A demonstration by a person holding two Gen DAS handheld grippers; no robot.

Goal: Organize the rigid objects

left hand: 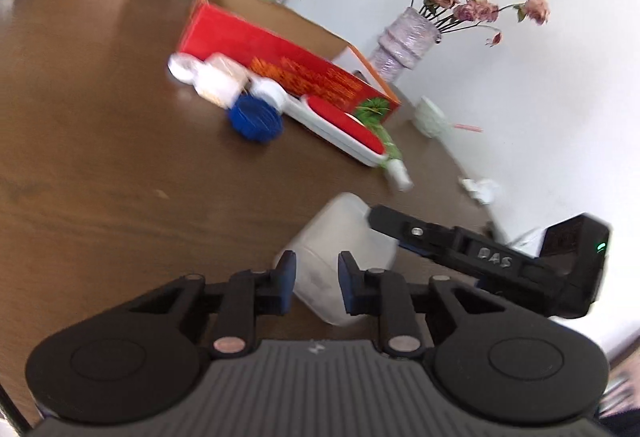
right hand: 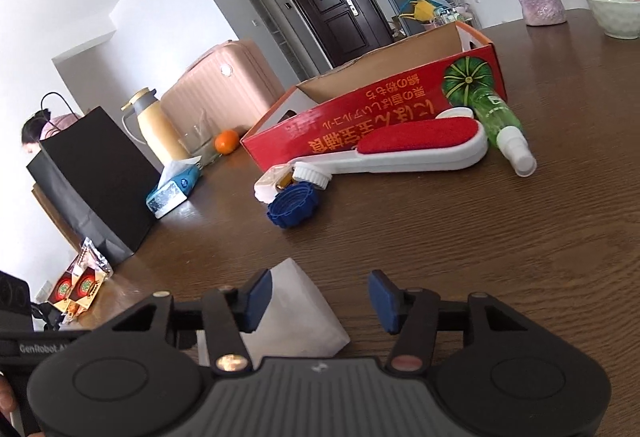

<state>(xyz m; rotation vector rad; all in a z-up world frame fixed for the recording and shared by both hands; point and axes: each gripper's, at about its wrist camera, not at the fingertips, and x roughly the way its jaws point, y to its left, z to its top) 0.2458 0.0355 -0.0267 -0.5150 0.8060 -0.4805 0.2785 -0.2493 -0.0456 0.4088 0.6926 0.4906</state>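
On the dark brown wooden surface (right hand: 500, 237), the left gripper (left hand: 317, 279) has its blue pads narrowly parted either side of a translucent white plastic box (left hand: 340, 257); whether they touch it cannot be told. The right gripper (right hand: 320, 301) gapes wide and holds nothing, that box just beside its left pad. Further off, a blue ridged cap (right hand: 291, 208), white-handled red lint brush (right hand: 400, 153) and green spray bottle (right hand: 502, 125) lie against the open red cardboard box (right hand: 360, 129)
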